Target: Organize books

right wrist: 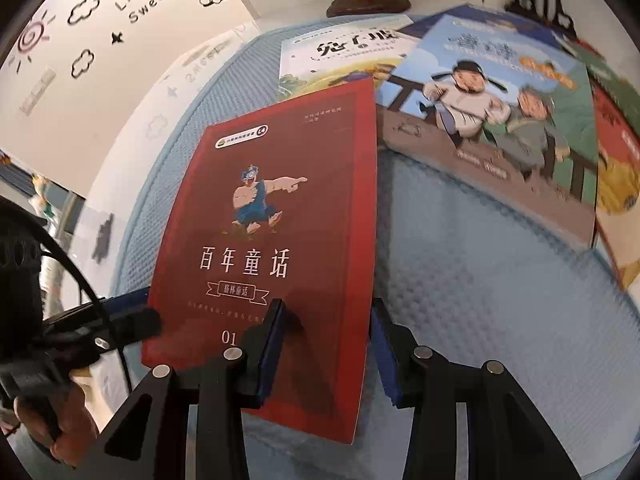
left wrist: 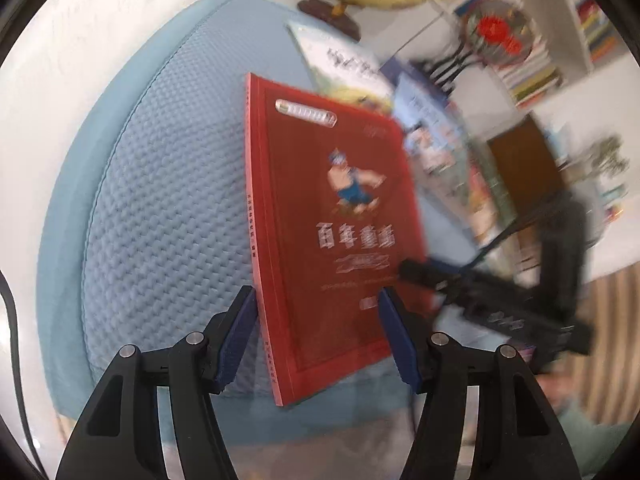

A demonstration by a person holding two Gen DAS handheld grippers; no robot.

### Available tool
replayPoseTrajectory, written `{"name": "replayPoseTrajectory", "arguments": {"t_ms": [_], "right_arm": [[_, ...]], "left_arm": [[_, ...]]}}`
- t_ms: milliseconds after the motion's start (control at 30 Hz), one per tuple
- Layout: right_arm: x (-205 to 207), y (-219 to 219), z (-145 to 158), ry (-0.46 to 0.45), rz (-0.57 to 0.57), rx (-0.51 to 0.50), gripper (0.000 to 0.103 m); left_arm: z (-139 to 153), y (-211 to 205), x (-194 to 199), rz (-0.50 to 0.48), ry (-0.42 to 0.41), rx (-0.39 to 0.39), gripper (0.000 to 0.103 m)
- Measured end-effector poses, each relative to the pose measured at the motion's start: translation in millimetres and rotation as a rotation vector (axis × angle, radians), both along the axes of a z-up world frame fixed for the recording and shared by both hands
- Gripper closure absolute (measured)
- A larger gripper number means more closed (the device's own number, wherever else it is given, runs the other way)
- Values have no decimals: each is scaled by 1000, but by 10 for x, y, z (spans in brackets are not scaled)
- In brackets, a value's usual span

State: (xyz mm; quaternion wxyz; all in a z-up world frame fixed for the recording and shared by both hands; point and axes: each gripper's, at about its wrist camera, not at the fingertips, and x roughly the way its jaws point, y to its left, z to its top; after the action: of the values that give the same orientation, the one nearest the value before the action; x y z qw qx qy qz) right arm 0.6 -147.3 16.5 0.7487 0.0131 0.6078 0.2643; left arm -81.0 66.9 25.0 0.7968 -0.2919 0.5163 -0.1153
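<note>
Red book (right wrist: 264, 240), lower corner behind right tool (right wrist: 328, 344)

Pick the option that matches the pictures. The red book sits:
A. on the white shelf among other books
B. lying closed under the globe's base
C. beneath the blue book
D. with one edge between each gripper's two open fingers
D: the red book has its right edge between the right gripper fingers and its spine side between the left gripper fingers, both spread wide.

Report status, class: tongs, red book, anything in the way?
Both tongs open, left tongs and right tongs straddling opposite edges of red book. Book tilted above blue mat. Other books close behind.
</note>
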Motion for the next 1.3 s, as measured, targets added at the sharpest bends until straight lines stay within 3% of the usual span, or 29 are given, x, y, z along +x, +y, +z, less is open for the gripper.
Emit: {"name": "replayPoseTrajectory", "arguments": {"t_ms": [67,133,233,300,400,600,700,767,800,867,900,1000,1100,1200,1300], "right_arm": [[0,-86,-29,26,-30,55,61],[13,-130,-44,41,-50,88,61],[38,-159,-63,58,-73,121,61],[49,-192,-62,67,-85,138,61],[42,-234,-77,73,-110,172,61],[5,-242,-63,56,-120,170,61],[5,-212,-61,47,-116,163,59],[18,-205,-68,45,-118,162,59],[20,-203,-69,45,-118,161,59],[34,-210,-73,56,-127,165,59],[48,-222,-75,73,-136,172,59],[73,-320,-86,160,-170,225,54],[-12,-491,-143,268,-209,327,44],[-134,-628,-232,357,-244,420,39],[-222,-756,-333,423,-293,557,26]], "left_arm": [[102,37,-42,2,-41,-68,44],[201,6,-40,-3,-75,-82,44],[168,-76,31,12,-61,39,58],[89,-64,70,41,-36,73,68],[11,43,112,83,-6,-2,69],[0,83,114,59,13,-73,62],[-74,68,134,62,34,-215,62],[-60,-49,150,42,31,-199,63],[-37,-118,155,29,26,-150,65],[-41,-242,185,14,38,-54,89],[-52,-253,200,17,44,-52,95],[-53,-203,237,51,58,-142,95],[-26,-123,297,68,73,-320,95],[-7,-113,367,68,97,-414,95],[-61,-116,414,86,145,-508,95]]}}
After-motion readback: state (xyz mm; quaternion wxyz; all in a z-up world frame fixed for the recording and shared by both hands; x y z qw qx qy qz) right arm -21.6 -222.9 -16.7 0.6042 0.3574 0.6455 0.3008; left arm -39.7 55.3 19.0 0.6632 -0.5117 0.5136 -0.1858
